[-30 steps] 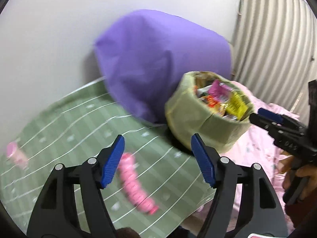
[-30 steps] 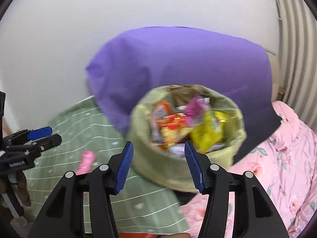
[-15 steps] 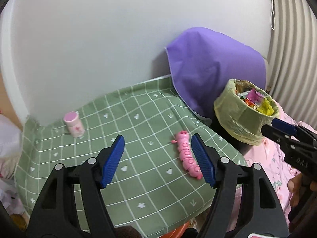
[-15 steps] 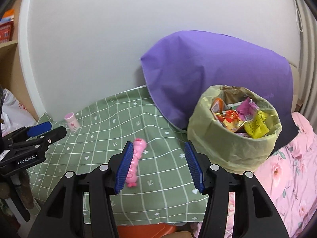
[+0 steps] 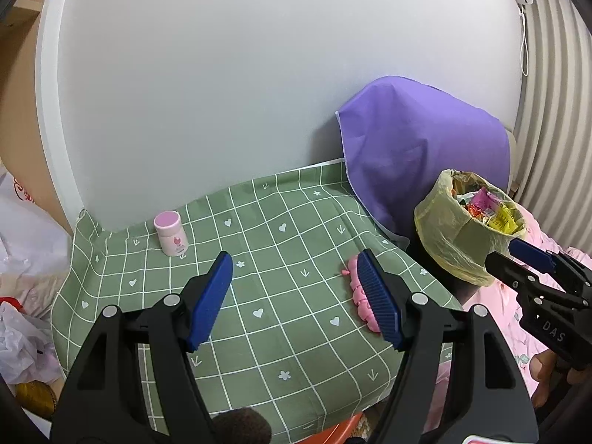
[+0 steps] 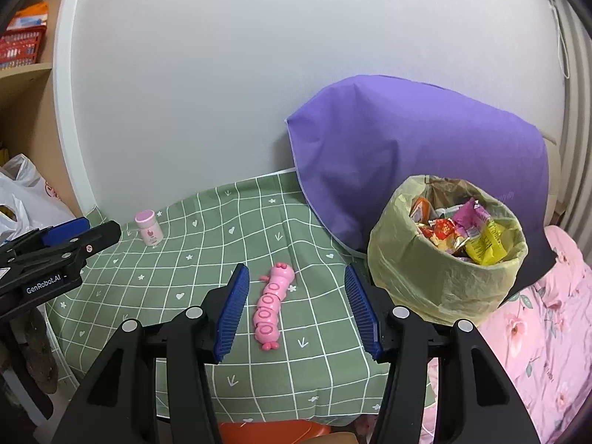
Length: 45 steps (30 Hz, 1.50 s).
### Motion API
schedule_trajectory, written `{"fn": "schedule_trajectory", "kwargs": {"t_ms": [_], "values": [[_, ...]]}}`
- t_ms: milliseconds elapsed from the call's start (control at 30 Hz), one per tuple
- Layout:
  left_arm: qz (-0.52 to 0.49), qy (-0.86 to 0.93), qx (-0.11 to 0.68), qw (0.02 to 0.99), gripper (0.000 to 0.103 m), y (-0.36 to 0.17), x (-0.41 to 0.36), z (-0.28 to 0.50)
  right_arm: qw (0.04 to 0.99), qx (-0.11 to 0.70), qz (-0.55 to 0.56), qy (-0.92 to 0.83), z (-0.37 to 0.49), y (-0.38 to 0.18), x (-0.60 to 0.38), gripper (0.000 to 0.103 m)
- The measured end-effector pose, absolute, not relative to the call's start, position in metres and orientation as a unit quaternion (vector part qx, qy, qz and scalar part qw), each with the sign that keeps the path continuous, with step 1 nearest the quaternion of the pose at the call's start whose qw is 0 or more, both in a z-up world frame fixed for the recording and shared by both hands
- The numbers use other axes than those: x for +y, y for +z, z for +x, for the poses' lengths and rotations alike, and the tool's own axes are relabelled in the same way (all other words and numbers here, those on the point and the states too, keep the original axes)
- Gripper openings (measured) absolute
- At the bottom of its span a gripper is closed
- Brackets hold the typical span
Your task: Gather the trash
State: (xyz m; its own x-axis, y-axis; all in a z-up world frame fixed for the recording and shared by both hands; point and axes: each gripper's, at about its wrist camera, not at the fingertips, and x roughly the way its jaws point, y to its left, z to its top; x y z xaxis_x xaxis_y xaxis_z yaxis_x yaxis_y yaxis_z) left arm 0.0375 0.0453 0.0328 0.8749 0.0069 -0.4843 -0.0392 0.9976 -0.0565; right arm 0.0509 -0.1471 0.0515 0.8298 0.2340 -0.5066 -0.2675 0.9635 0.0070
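Observation:
A bin lined with a yellow-green bag [image 6: 444, 288] [image 5: 455, 240] stands at the right of the green checked tablecloth [image 6: 207, 255] [image 5: 281, 244], full of bright snack wrappers [image 6: 462, 229]. A pink caterpillar toy [image 6: 273, 305] [image 5: 357, 292] lies on the cloth, and a small pink-capped bottle [image 6: 148, 227] [image 5: 171, 233] stands near the wall. My left gripper [image 5: 296, 296] hangs open and empty above the cloth, its right finger in front of the toy. My right gripper [image 6: 296, 307] is open and empty too, well above the toy, with the bin just to its right.
A purple cushion [image 6: 418, 155] leans on the white wall behind the bin. Pink floral bedding [image 6: 547, 325] lies to the right. White plastic bags [image 5: 22, 296] and a wooden shelf [image 6: 22, 85] sit at the left. An orange thing [image 6: 273, 431] shows under the table's front edge.
Both grippers have drawn back from the bin and swung left. The bin now looks smaller and further right, and the whole cloth with the toy and bottle has come into view.

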Motion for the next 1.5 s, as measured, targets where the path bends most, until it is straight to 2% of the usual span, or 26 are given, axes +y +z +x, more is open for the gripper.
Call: {"fn": "schedule_trajectory", "kwargs": {"t_ms": [1500], "values": [[-0.028,0.006,0.239,0.971,0.066,0.039,0.037,0.025,0.958,0.255,-0.017,0.129,0.043,0.055,-0.157,0.051]]}}
